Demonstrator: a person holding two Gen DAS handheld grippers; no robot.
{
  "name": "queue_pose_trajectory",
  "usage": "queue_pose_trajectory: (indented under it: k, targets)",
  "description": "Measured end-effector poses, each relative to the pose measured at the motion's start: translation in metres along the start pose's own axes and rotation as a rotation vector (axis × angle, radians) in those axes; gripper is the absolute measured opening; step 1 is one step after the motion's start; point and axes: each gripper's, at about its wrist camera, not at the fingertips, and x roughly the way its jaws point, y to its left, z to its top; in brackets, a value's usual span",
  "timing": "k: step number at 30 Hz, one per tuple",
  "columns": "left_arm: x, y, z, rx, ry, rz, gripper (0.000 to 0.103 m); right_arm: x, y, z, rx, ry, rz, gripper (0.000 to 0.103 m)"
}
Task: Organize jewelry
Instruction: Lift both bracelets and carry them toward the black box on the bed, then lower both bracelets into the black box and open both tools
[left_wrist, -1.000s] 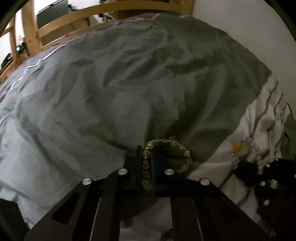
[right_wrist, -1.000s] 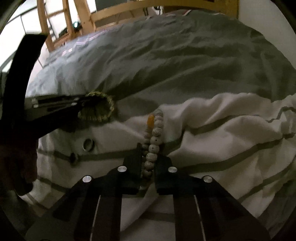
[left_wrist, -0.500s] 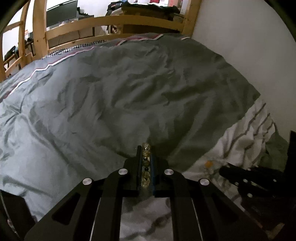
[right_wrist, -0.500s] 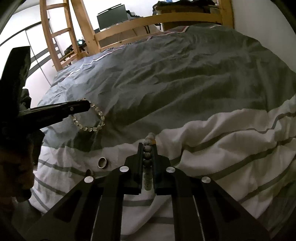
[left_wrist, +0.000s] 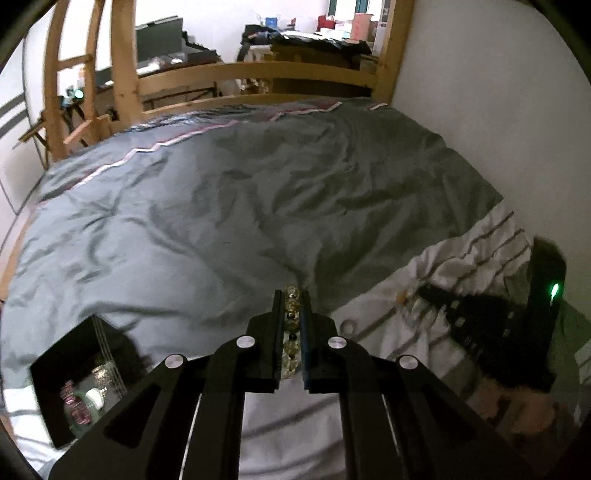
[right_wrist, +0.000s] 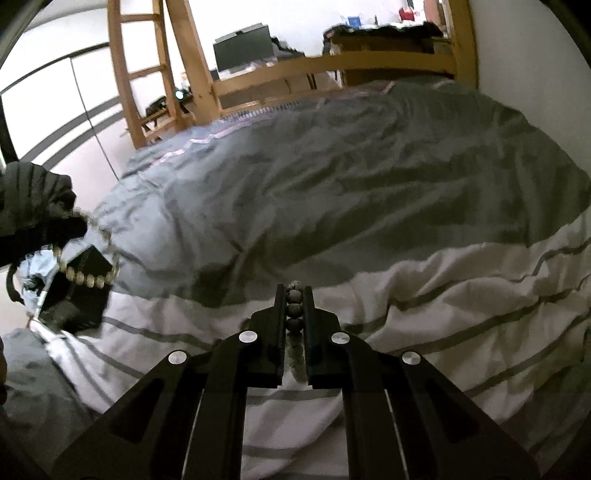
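My left gripper (left_wrist: 291, 295) is shut on a bracelet of yellowish glass beads (left_wrist: 291, 321), held edge-on between its pads above the bed. In the right wrist view that same bracelet (right_wrist: 88, 278) hangs as a loop from the left gripper's tip at the far left, over a black jewelry box (right_wrist: 79, 291). My right gripper (right_wrist: 294, 290) is shut on a bracelet of pale speckled beads (right_wrist: 294, 308), also lifted off the bedding. In the left wrist view the open black jewelry box (left_wrist: 79, 376) lies at lower left with pink and green bracelets inside. A small ring (left_wrist: 347, 326) rests on the white striped cover.
A rumpled grey duvet (left_wrist: 240, 206) covers most of the bed, with a white striped cover (right_wrist: 443, 295) nearer me. A wooden bed frame (left_wrist: 258, 74) and ladder (right_wrist: 140, 74) stand behind. A white wall (left_wrist: 498, 110) runs along the right side. A person's hand (left_wrist: 517, 406) holds the right gripper.
Both grippers rose off the bedding with their bracelets. The left one swung left toward the black box, which came into view. The beaded loops now show edge-on between the pads.
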Motion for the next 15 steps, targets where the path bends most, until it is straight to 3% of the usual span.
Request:
queue_pose_trajectory:
  k: [8,15]
  targets:
    - [-0.058,0.050,-0.031,-0.068,-0.022,0.060,0.006,-0.038,0.031,0.019,-0.007,-0.019,0.105,0.009]
    - [-0.089,0.096,-0.043,-0.114,-0.042,0.114,0.006,-0.048,0.091,0.030,-0.074,-0.013,0.173,0.009]
